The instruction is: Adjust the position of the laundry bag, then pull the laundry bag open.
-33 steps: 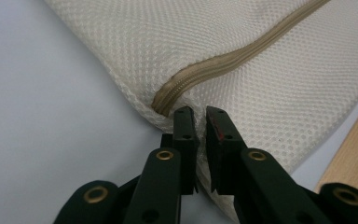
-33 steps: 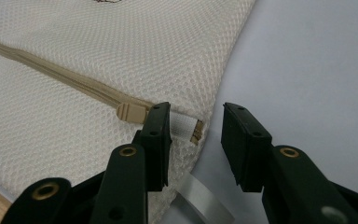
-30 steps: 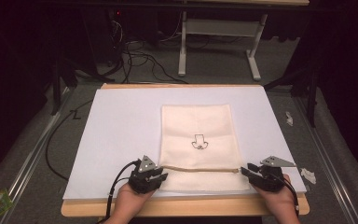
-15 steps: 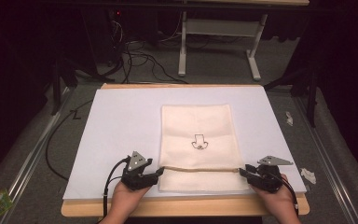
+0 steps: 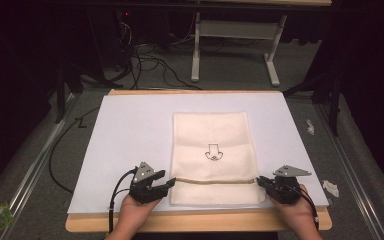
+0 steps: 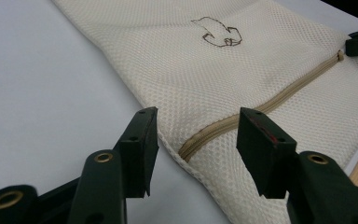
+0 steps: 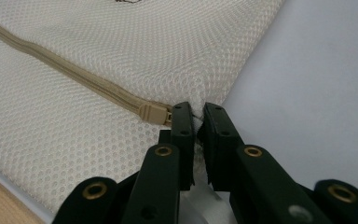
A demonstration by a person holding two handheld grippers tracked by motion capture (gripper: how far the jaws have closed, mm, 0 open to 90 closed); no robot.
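Where the cream mesh bag [image 5: 212, 157] lies flat on the white-covered table [image 5: 130, 130], right claw [image 7: 196, 122] having just closed, pinching the bag's edge beside the zip pull [image 7: 154, 113], pinched mesh hidden between its jaws, left claw [image 6: 196, 135] half open, its jaws lately moving, astride the zip's [image 6: 223, 127] other end, gripping nothing, small printed motif [image 5: 213, 152] hard to make out.

Black two-jawed tongs [image 5: 166, 184] with brass rivets, grey three-cornered top plates, trailing black cables.
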